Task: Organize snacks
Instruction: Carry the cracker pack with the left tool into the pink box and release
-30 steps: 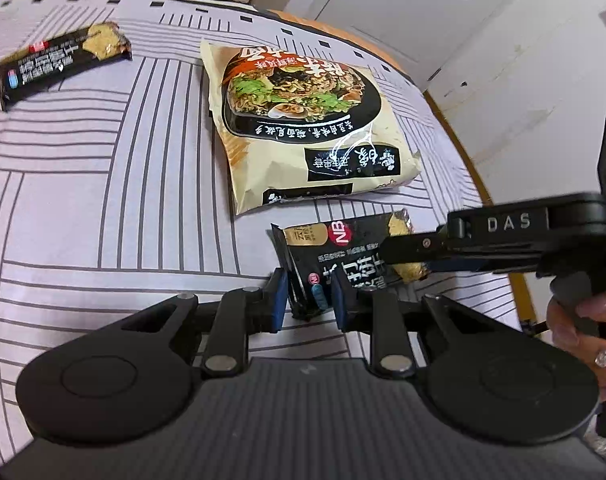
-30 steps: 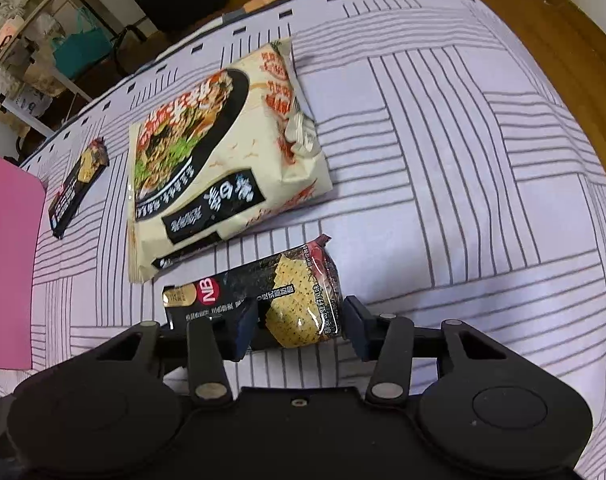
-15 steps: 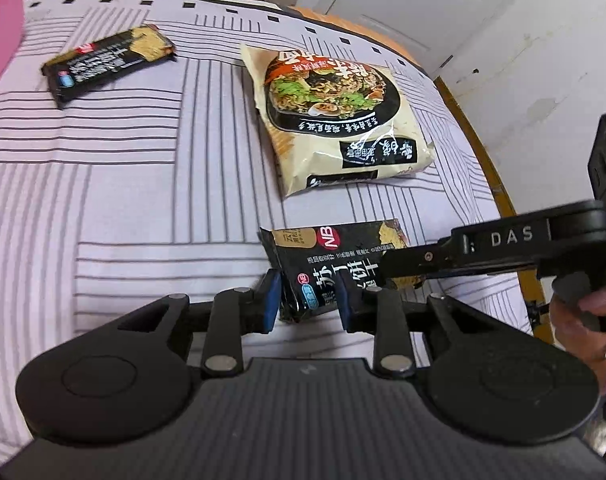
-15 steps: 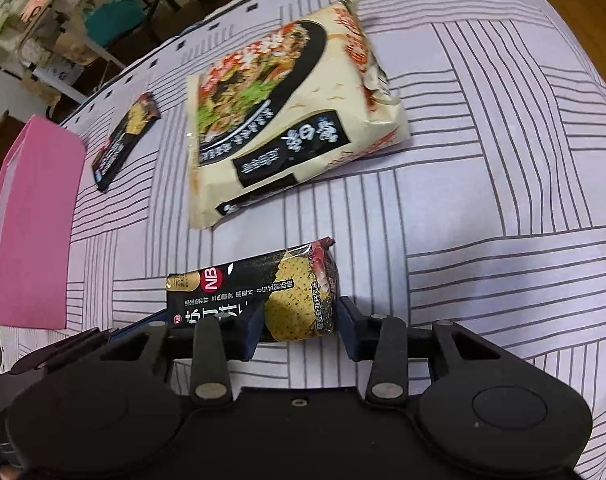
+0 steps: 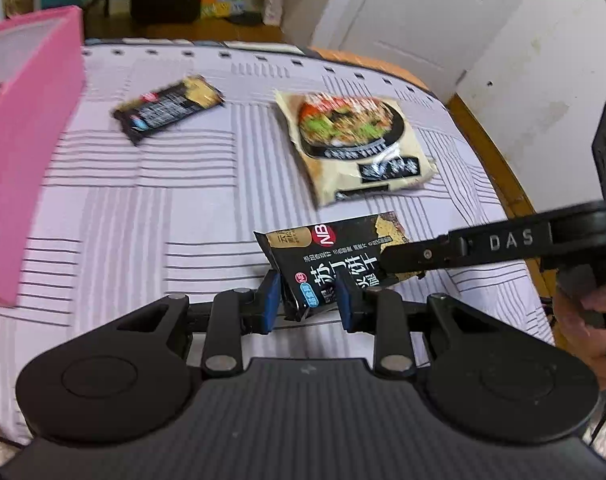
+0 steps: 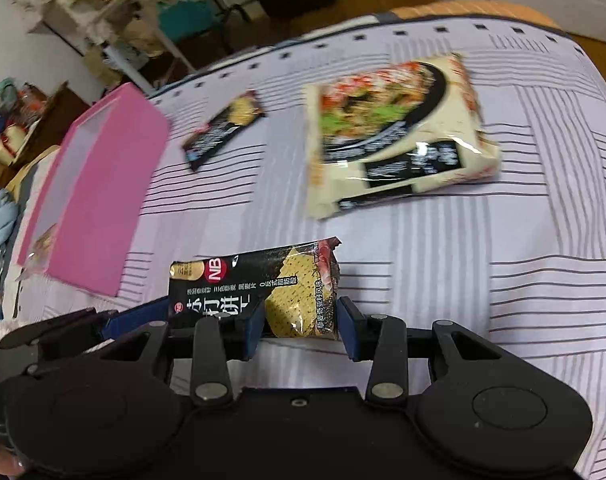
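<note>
Jaws of both grippers clamp one cracker packet (image 5: 335,256); another packet (image 5: 169,108), one noodle bag (image 5: 359,148).

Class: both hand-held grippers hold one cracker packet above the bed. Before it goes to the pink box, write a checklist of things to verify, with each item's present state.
1. Left hand-held gripper shut on the cracker packet: ok.
2. Right hand-held gripper gripping the packet's other end: ok.
3. Packet clear of the striped bedcover: ok.
4. Pink box open on top: ok.
5. Room left inside the box: cannot tell.
6. Noodle bag and second cracker packet out of the path: ok.
</note>
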`<state>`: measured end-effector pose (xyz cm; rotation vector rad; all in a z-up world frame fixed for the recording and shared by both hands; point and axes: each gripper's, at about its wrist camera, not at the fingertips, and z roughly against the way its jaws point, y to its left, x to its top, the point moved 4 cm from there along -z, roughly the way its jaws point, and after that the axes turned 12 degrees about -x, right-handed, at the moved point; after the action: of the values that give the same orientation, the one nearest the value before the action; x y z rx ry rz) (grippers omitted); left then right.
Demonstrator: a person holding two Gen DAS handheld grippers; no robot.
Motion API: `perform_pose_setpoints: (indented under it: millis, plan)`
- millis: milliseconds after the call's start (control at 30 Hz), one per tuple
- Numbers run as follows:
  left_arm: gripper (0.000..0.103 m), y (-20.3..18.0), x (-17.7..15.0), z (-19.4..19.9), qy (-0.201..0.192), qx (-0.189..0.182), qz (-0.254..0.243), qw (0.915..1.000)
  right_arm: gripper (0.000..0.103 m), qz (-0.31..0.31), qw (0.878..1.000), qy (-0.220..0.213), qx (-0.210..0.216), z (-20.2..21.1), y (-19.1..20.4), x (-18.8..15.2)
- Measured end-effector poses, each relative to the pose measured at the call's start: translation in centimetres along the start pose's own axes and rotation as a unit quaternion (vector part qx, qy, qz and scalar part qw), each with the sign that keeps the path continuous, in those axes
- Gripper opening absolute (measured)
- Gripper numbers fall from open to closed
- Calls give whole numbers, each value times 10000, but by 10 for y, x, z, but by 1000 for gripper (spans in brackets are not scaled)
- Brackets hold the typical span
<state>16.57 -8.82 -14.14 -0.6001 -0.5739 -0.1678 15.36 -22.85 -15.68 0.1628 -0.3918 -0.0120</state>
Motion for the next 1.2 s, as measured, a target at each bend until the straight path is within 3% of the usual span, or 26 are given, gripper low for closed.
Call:
perform_pose_setpoints:
  millis: [133,400,667,1033,1200]
  plan:
    - [27,7,-5,23,-93,108,-29,9999,45,29,9999,-140,80,9,18,-15]
    - [27,17,-21,66,-43,-93,80,9999,45,309,9976,-571,252,45,45,-33]
    - [27,30,-25,127,-317,-124,173,9993,45,788,9922,-893,362,78,98,-40]
    - [27,76,-5,207,-975,104,466,9941,46,1306,9830,-1134,608,89,186,-3]
    - [28,104,10,227,-1281,418,558,9893,46,1581,9779,-1174,705,78,226,22]
